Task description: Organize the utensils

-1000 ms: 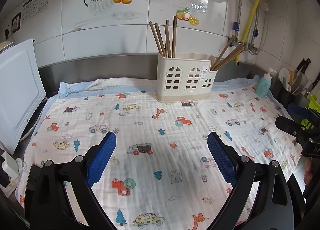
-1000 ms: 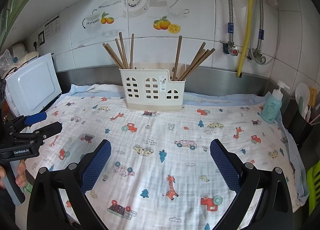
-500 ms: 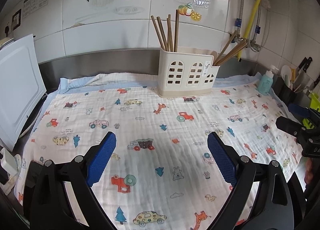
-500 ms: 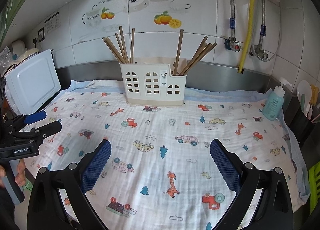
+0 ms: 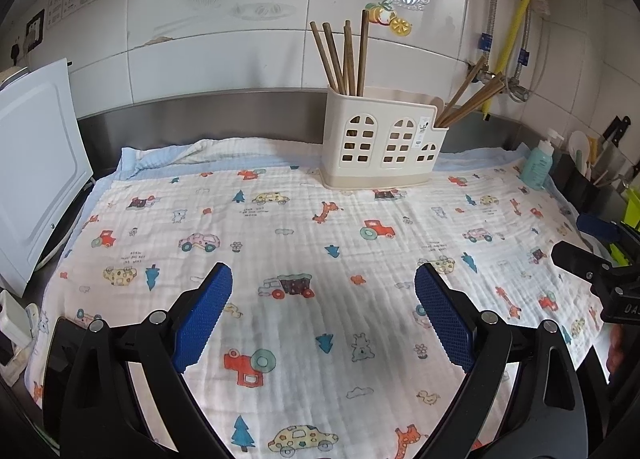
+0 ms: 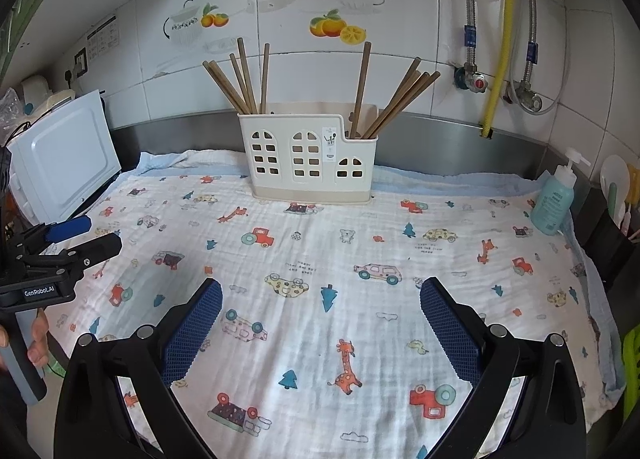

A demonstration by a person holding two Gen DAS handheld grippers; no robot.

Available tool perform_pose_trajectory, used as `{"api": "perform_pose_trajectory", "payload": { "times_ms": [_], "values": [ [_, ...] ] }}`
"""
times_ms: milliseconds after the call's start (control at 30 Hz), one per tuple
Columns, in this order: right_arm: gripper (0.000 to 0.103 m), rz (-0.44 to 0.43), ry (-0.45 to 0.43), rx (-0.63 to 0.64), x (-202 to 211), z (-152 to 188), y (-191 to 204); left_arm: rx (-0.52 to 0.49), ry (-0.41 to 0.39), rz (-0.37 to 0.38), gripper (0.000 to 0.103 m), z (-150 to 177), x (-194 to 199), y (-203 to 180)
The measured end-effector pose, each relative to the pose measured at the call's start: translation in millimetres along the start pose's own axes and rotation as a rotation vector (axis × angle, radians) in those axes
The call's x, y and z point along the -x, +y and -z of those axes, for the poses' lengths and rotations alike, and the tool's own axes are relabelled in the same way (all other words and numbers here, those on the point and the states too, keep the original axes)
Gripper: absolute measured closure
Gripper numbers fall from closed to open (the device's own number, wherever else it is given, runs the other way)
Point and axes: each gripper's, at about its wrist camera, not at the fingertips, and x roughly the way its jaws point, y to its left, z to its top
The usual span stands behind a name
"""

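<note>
Chopsticks (image 6: 248, 75) stand in a cream holder (image 6: 308, 161) at the back of the cloth-covered counter, at twelve o'clock from the right gripper and about one o'clock from the left.

The left gripper (image 5: 323, 291) hovers low over the printed cloth (image 5: 320, 259), level and pointing toward the wall, its blue pads (image 5: 202, 317) spread wide with nothing between them. The right gripper (image 6: 321, 303) is held the same way, wide and empty. In the right wrist view the left gripper shows at nine o'clock, with a hand (image 6: 38, 339) wrapped round its grip.

The chopsticks stand on end, long axes near vertical. Those in the holder's left compartment lean toward eleven o'clock. The other bunch (image 6: 400, 99), in the lower right compartment, fans toward one and two o'clock, with one stick nearly upright. The middle compartment's contents cannot be made out.

A blue soap bottle (image 6: 554, 199) stands at three o'clock, at the cloth's edge. A white appliance (image 6: 64, 159) sits at nine o'clock.
</note>
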Motion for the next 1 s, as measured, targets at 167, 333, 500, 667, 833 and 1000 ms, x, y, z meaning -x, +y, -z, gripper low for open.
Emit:
{"api": "perform_pose_trajectory", "payload": {
  "times_ms": [167,333,500,667,833,1000],
  "values": [
    [0.007,-0.004,0.008,-0.001,-4.6,-0.9,-2.3,0.008,0.005,-0.002,0.011,-1.7,-4.4,0.3],
    [0.007,-0.008,0.011,-0.006,-8.7,-1.7,-3.0,0.005,0.012,0.000,0.011,-3.1,-8.5,-0.6],
    [0.007,-0.012,0.014,-0.004,-10.7,-1.6,-1.8,0.007,0.017,0.000,0.011,-3.2,-10.4,0.2],
    [0.007,-0.015,0.011,-0.003,-10.0,-1.4,-0.9,0.012,0.019,0.003,0.011,-3.4,-10.4,0.3],
    [0.007,-0.017,0.004,0.003,-7.3,-1.5,1.8,0.007,0.012,0.005,0.011,-3.3,-7.3,-1.3],
    [0.007,-0.019,-0.003,0.004,-4.2,-2.3,3.0,0.004,0.009,0.002,0.011,-3.5,-5.2,-2.1]
  ]
}}
